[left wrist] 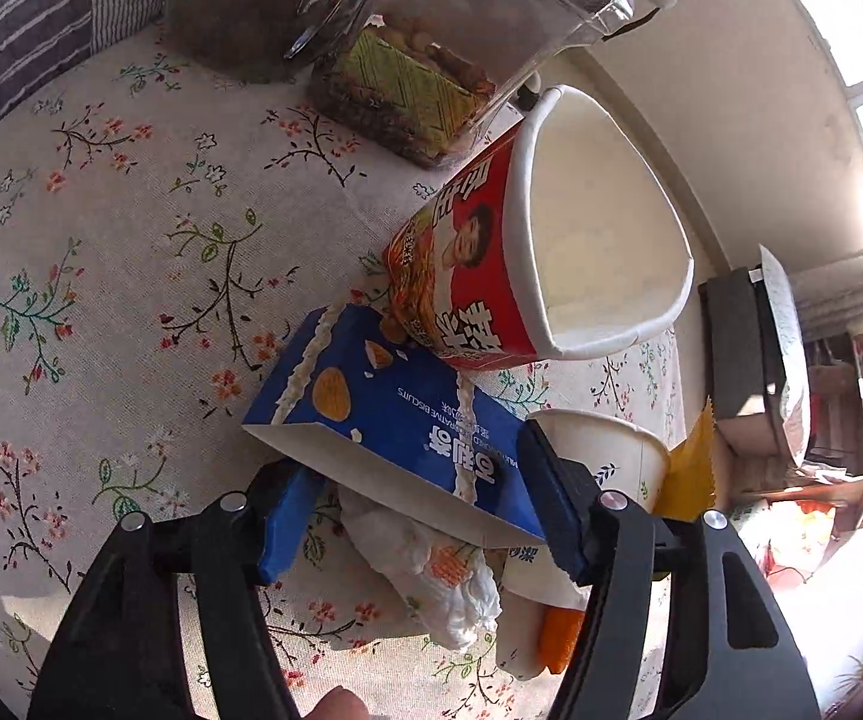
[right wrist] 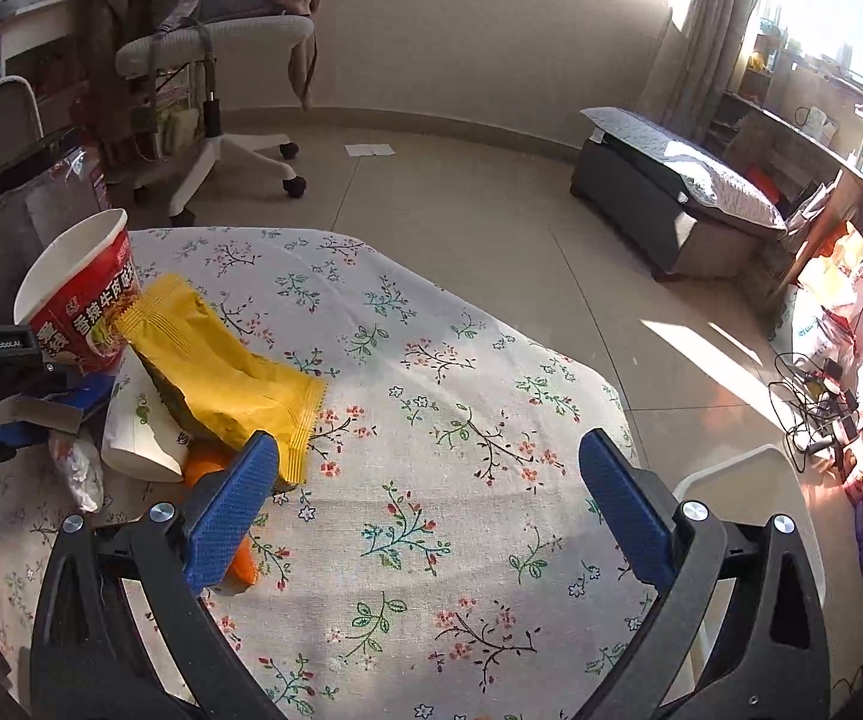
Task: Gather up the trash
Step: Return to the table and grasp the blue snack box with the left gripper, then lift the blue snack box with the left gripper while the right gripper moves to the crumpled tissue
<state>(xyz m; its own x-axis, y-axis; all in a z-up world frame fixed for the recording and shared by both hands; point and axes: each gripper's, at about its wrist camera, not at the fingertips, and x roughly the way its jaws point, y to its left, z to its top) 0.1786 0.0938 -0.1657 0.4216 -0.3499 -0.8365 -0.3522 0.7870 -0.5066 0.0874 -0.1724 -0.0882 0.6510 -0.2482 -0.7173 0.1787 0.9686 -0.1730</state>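
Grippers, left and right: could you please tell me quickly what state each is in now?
Left gripper: jaws around the blue biscuit box, grip unconfirmed.
Right gripper: open, holding nothing.

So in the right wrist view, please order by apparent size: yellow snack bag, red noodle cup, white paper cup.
1. yellow snack bag
2. red noodle cup
3. white paper cup, partly hidden under the bag, so unsure.

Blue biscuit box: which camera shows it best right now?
Left wrist view: the blue biscuit box fills the centre between the left gripper fingers. The right wrist view shows only a sliver at its left edge.
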